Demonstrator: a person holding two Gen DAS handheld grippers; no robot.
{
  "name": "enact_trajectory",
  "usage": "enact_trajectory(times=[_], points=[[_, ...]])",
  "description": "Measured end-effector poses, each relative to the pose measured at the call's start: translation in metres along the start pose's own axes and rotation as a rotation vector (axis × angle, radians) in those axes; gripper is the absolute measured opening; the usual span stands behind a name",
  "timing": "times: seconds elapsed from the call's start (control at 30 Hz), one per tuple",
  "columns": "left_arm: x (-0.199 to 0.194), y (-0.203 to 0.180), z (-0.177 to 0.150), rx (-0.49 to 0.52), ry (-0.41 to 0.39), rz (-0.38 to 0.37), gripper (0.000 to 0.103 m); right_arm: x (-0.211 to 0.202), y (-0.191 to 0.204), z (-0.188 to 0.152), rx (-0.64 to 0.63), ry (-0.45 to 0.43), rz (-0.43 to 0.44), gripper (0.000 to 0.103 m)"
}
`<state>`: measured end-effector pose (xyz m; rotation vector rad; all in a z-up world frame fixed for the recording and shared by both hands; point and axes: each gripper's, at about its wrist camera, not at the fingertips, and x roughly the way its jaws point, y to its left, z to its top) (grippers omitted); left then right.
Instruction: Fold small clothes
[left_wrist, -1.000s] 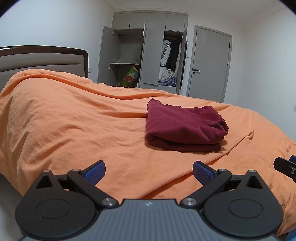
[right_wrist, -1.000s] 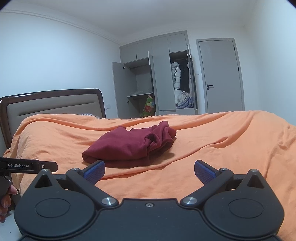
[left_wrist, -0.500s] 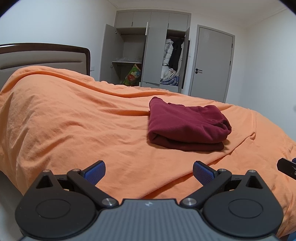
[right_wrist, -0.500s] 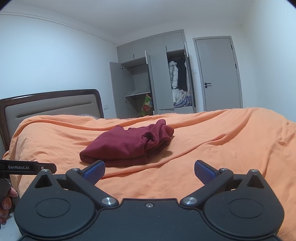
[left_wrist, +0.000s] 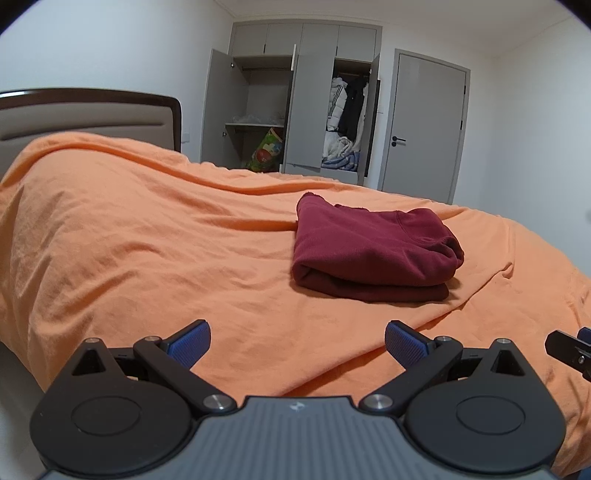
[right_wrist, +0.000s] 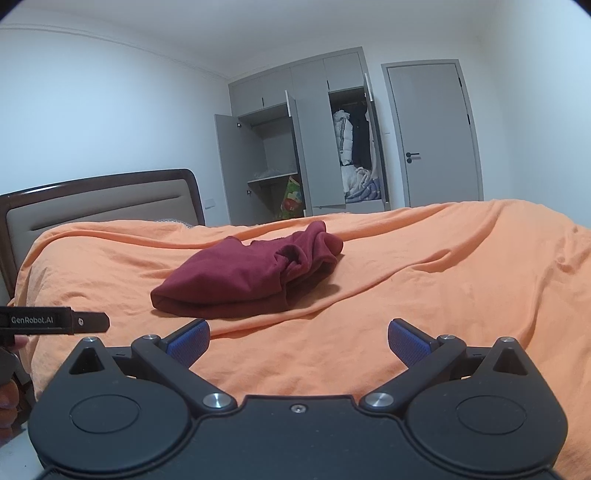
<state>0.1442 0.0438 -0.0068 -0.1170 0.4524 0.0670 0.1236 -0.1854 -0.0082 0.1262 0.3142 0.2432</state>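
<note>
Left tongs (left_wrist: 297, 341) spread wide, blue pads far apart, nothing between them, and they hang over the near edge of the bed (left_wrist: 147, 240). Right tongs (right_wrist: 298, 341) the same story: wide, empty, low over the orange cover (right_wrist: 461, 266). The folded maroon garment (left_wrist: 369, 251) lies on that cover, well apart from both pairs of tongs. From the left wrist view it sits at about 1 o'clock, stacked in layers with the rolled fold facing the camera. From the right wrist view the garment (right_wrist: 251, 277) sits at about 11 o'clock, bunched at its far end, smoother at the near end. At 9 o'clock in the right wrist view, the tip of the left gripper body pokes in, labelled GenRobot.AI, with a bit of a hand (right_wrist: 7, 402) under it. Back at 12 o'clock stands the grey wardrobe (left_wrist: 303, 103), doors open, clothes hanging inside, and a closed door (left_wrist: 424, 129) beside it.
</note>
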Motion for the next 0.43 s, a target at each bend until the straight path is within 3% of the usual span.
enact_trajectory(times=[0.43], points=[[0.017,-0.007,0.004,0.02,0.019,0.0,0.103,0.014,-0.012,-0.007,0.021,0.035,-0.014,0.102]])
